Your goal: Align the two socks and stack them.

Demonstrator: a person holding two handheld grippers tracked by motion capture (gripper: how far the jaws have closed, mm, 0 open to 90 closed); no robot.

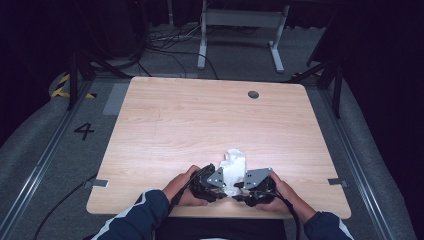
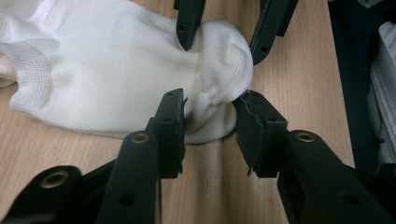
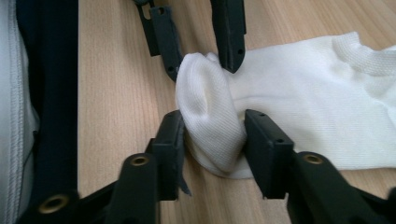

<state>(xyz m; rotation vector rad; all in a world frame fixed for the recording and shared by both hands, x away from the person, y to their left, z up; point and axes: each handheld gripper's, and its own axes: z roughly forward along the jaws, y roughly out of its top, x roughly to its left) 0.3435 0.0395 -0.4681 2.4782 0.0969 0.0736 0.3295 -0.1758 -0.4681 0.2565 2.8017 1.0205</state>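
A white sock (image 1: 234,162) lies flat on the wooden table (image 1: 200,120) near its front edge, cuff pointing away from the person. Its toe end is bunched up between both grippers, which meet it from opposite sides. In the left gripper view, my left gripper (image 2: 212,112) has its pads pressed on the puckered toe of the sock (image 2: 107,79), with the right gripper (image 2: 224,39) facing it from above. In the right gripper view, my right gripper (image 3: 215,135) squeezes the rounded toe fold of the sock (image 3: 303,107), and the left gripper (image 3: 203,63) faces it.
The person's hands and dark blue sleeves (image 1: 145,210) come in over the table's front edge. A round cable hole (image 1: 253,94) sits at the far right of the table. Beyond the table stand a white metal frame (image 1: 240,20) and floor cables.
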